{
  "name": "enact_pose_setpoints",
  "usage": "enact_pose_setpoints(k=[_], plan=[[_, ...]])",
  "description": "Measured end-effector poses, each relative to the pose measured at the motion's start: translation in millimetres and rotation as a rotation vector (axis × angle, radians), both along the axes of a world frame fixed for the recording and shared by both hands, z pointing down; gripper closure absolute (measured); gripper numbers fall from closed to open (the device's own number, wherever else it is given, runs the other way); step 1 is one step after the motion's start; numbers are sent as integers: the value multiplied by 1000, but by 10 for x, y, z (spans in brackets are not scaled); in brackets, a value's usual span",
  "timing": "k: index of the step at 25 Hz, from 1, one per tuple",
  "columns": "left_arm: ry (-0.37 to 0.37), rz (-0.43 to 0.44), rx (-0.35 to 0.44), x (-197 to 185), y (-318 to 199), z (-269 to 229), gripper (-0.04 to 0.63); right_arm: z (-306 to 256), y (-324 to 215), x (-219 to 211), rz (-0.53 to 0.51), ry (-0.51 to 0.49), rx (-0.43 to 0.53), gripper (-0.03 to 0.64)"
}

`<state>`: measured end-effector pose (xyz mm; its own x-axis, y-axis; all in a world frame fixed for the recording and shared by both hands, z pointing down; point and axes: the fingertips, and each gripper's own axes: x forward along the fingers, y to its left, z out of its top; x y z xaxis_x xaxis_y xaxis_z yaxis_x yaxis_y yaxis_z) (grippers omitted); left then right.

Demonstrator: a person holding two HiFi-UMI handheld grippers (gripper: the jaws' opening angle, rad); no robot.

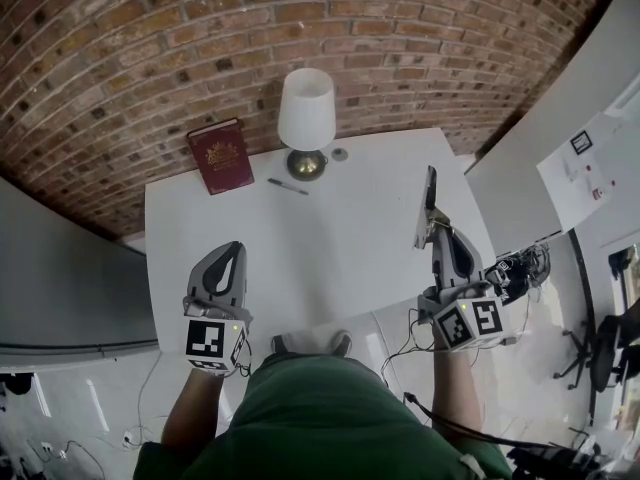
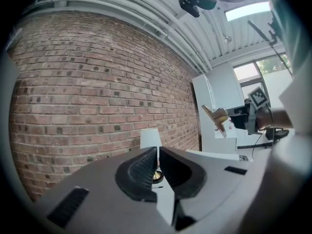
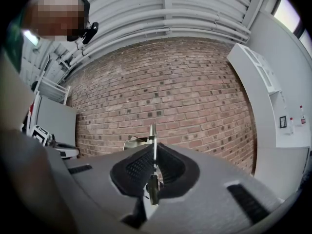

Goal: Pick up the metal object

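A thin, flat metal object (image 1: 430,190) stands on edge in the air over the right side of the white table (image 1: 330,248), with my right gripper (image 1: 437,224) shut on its lower end. In the right gripper view the metal object (image 3: 152,133) rises as a narrow strip from between the closed pads. My left gripper (image 1: 236,249) hovers over the table's front left, shut with nothing in it. From the left gripper view its jaws (image 2: 157,152) meet at the tip, and the metal object (image 2: 215,116) shows far right.
A white-shaded lamp (image 1: 305,118) on a brass base stands at the table's far edge, a red book (image 1: 219,156) to its left. A pen (image 1: 287,186) and a coin (image 1: 340,154) lie near the lamp. A brick wall is behind; cables (image 1: 520,268) trail on the floor at right.
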<state>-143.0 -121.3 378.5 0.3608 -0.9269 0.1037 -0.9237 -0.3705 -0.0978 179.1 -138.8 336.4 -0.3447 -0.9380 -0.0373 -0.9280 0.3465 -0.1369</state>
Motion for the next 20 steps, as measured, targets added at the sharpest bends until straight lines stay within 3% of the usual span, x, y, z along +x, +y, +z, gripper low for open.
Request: enact_pose_setpoints(k=[20], plan=[[2, 22, 0, 52, -19, 7, 581, -21, -13, -35, -3, 27, 8, 611]])
